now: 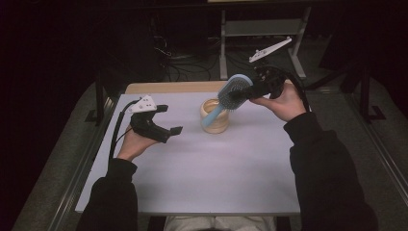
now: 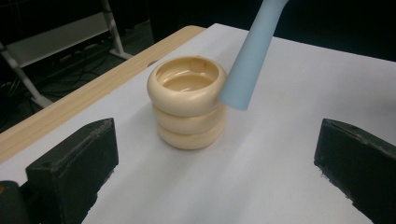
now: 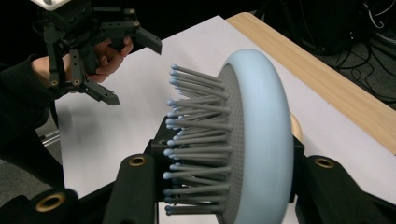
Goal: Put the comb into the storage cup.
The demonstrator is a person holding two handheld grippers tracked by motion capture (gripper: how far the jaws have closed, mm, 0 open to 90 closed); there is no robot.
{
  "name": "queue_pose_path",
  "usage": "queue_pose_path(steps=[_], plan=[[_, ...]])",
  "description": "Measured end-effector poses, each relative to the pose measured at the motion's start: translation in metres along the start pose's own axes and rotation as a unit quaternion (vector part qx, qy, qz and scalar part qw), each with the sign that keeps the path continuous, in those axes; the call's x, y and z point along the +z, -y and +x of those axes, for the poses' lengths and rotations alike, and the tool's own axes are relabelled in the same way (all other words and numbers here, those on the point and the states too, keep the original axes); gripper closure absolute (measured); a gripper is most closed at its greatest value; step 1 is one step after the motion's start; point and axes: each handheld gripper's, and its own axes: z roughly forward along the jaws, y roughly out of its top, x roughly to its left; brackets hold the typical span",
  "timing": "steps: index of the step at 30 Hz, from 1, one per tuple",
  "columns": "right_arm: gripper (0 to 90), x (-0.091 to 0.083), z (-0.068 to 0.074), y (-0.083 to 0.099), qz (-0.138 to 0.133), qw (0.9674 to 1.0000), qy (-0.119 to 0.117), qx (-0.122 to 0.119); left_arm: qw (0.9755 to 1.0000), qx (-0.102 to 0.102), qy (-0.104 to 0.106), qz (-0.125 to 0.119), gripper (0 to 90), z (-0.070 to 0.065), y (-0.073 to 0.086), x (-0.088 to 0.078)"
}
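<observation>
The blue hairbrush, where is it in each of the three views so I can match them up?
High view: the hairbrush is upper centre, head in the right gripper, handle slanting down to the cream ringed cup.
Left gripper view: its handle comes down from the top, right of the cup.
Right gripper view: its bristled head is centre, clamped between the jaws.
Shared landmark: the cup.

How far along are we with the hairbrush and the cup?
Done: the right gripper is clamped on the blue hairbrush by its head and has it off the table. In hand: the handle tip hangs beside the cream cup rim. Left: getting it inside, probably. The left gripper waits open.
</observation>
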Motion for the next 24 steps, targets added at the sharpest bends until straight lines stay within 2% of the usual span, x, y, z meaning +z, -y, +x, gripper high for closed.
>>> queue_pose_path(steps=[9, 16, 24], plan=[[54.6, -0.01, -0.002, -0.008, -0.008, 0.9999, 0.007, 0.0, 0.9997, -0.02, -0.01, -0.009, 0.0, 0.007, 0.015, -0.011], [54.6, -0.02, -0.004, -0.018, -0.011, 0.9997, 0.022, -0.004, 0.9996, -0.026, -0.012, -0.006, 0.0, 0.011, 0.025, -0.017], [54.5, -0.024, -0.008, -0.035, -0.008, 0.9992, 0.038, -0.007, 0.999, -0.034, -0.023, -0.016, 0.0, 0.014, 0.034, -0.032]])
